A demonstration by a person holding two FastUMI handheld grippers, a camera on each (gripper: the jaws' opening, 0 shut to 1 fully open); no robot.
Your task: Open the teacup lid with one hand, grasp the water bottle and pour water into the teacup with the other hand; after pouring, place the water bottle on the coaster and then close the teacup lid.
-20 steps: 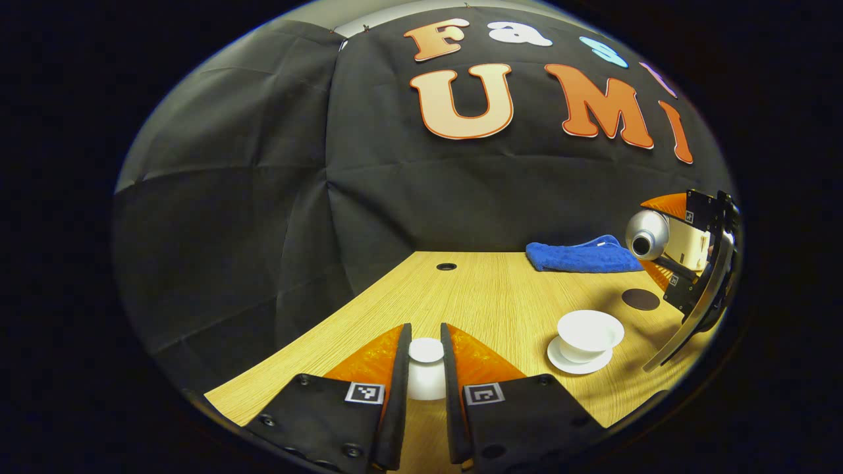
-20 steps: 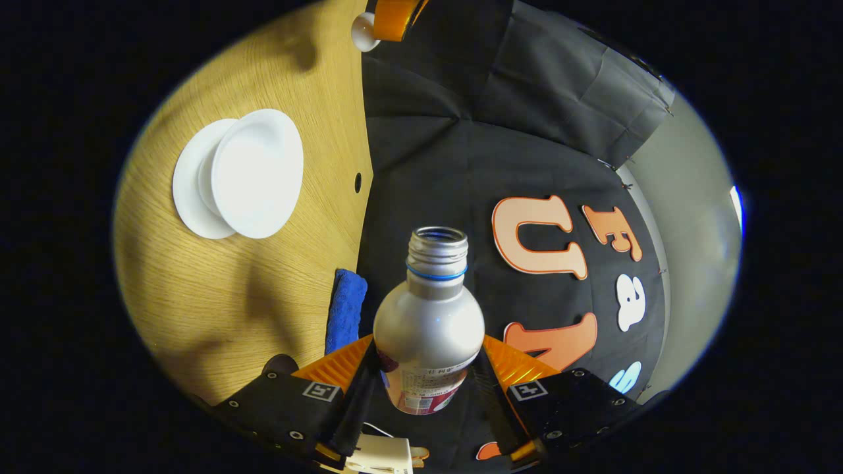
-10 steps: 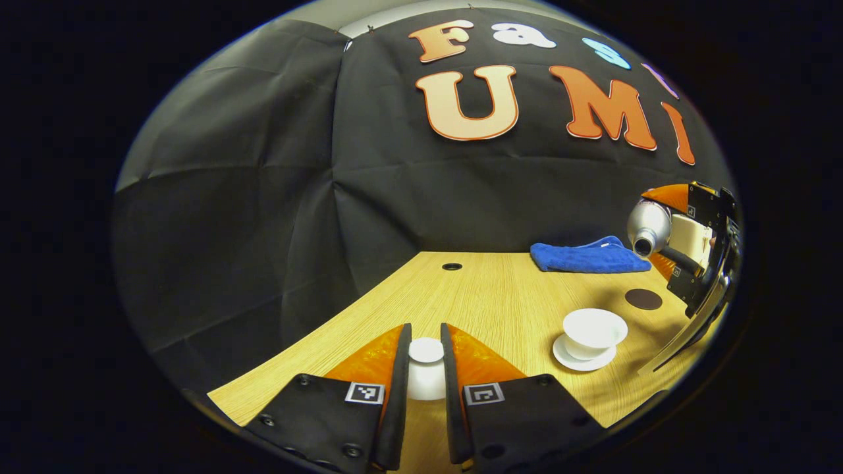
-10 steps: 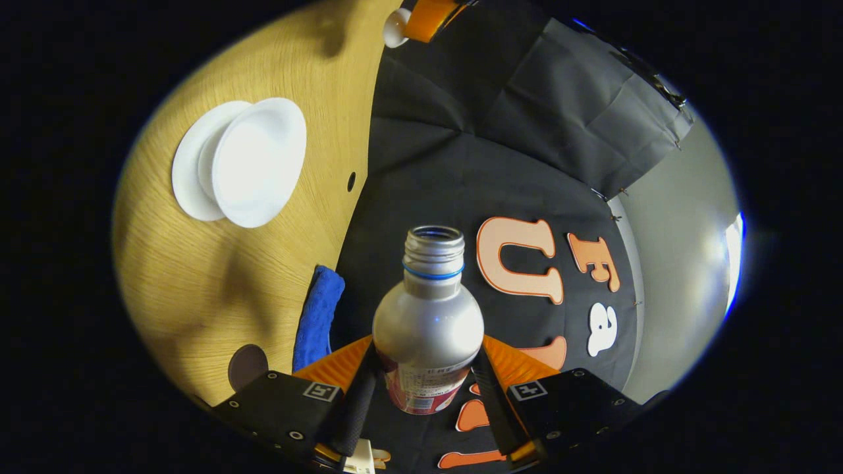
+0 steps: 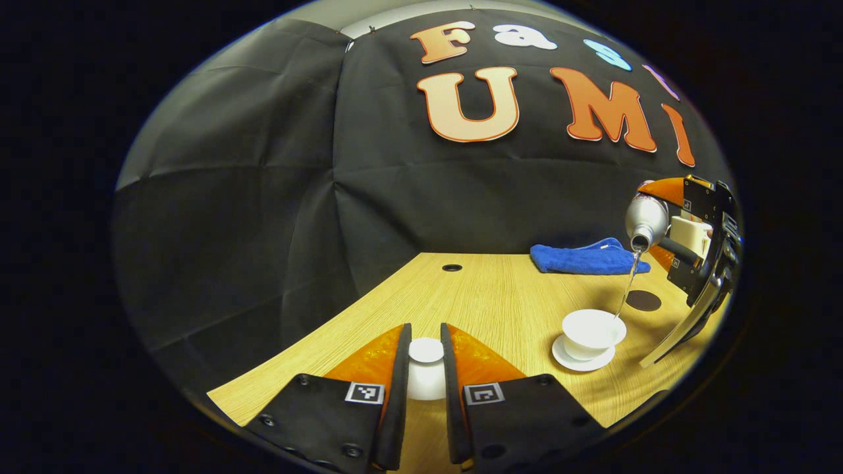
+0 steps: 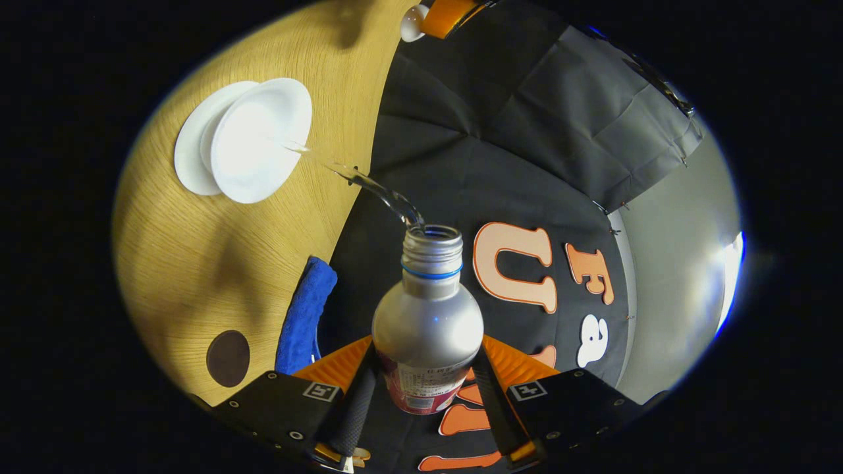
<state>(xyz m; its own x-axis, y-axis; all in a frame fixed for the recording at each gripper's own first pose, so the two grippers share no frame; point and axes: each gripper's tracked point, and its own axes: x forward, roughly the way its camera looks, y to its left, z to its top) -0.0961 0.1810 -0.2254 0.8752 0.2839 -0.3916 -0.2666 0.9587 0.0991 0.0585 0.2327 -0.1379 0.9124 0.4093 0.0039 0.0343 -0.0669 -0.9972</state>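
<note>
On the wooden table (image 5: 487,296), seen through the left gripper view, my left gripper (image 5: 425,385) pinches the white teacup lid (image 5: 426,372) between both fingers, holding it low over the near edge. Farther right, the open teacup (image 5: 591,330) sits on its white saucer (image 5: 583,361), with a folded blue towel (image 5: 586,258) behind it at the booth wall and the dark round coaster (image 5: 643,301) just beyond the cup. At the far right, my right gripper (image 5: 685,227) tips the silver water bottle (image 5: 645,220) mouth-down, and a thin stream of water (image 5: 625,289) falls to the cup's rim.

From the right gripper view, the saucer and teacup (image 6: 260,148) lie at upper left, the coaster (image 6: 228,357) and towel (image 6: 304,316) lower down. At centre my right gripper (image 6: 425,395) clamps the bottle (image 6: 428,322) by its body with both fingers, water (image 6: 369,187) arcing from the neck into the cup.
</note>
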